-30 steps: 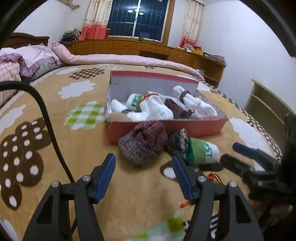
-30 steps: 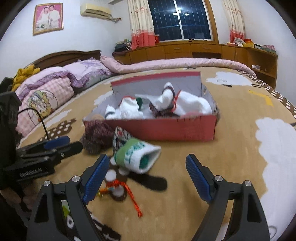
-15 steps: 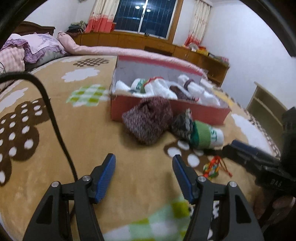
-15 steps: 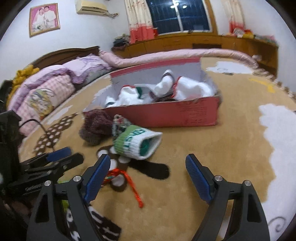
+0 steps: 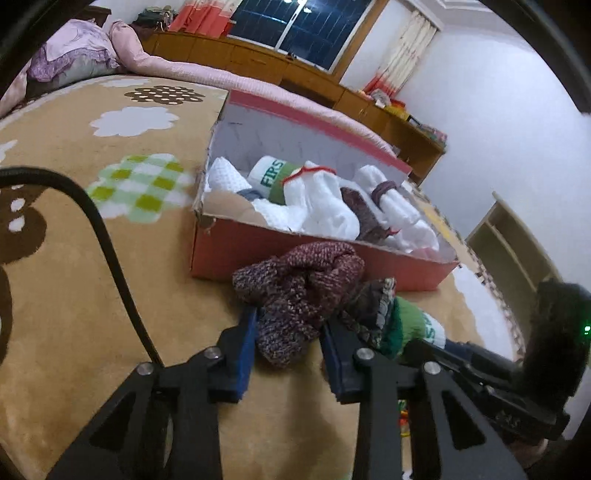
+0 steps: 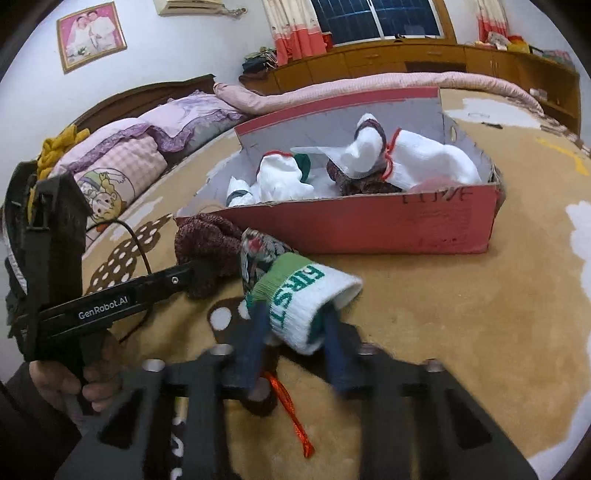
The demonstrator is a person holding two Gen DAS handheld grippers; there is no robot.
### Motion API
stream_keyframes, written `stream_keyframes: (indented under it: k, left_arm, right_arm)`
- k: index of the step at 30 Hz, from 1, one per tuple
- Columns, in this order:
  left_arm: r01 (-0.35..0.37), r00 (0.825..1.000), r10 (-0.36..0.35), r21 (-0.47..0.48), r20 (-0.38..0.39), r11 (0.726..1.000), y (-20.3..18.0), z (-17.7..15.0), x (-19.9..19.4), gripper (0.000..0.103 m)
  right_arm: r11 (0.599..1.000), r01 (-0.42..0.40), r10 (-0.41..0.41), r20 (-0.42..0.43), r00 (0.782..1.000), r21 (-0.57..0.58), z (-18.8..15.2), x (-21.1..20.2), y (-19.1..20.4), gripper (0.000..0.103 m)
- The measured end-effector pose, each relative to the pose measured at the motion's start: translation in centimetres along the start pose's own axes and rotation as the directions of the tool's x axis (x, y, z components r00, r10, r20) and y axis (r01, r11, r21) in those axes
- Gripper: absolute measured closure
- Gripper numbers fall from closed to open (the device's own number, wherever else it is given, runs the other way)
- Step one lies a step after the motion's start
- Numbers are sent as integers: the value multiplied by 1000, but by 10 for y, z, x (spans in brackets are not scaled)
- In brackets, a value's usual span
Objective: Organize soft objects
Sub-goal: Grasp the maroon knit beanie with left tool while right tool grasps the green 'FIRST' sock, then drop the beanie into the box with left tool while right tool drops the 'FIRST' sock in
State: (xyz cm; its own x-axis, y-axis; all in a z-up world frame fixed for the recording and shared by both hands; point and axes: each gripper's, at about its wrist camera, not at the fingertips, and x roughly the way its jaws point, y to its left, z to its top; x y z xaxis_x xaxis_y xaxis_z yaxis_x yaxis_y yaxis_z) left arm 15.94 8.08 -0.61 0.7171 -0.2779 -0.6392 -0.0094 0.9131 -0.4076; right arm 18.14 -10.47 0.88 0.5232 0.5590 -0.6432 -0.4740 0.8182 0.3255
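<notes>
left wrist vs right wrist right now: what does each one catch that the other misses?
Left wrist only: the left gripper closed around the maroon knit piece, its black cable across the bed, and an open shelf unit by the wall.

Right wrist only: the right gripper closed around the green-and-white FIRST sock, a framed photo, the pillows, and a red string on the blanket.

Both: the red box holding rolled white socks, and the window.
</notes>
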Motion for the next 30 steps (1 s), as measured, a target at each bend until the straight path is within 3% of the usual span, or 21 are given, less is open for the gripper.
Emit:
stream_keyframes:
  k: [6,13,17,25,30]
  left_arm:
    - [6,999,-7,36,35,999,-5,-5,-9,83]
    - [-54,993,40,134,107,989,-28,-9,-26,83]
    - [-60,991,43,137,124,989,-35,-6,-35,84]
    - [-87,979,64,118,193,989,-34,14,-61,84]
    - [-119,976,93,126,195,985,-30,26,-52,84]
  right_arm:
    - [998,-31,34,63,997,-49,-3,-15,7,82]
    - [995,-24,42,176,984,-100,4,-53,21,82]
    - [993,-11,38,237,971,-114,17,-71,27,82]
    - [995,14,13,279,960,-94,37,-85,16,82]
    - [996,32,-6,270,963,-89,49,-73,10,82]
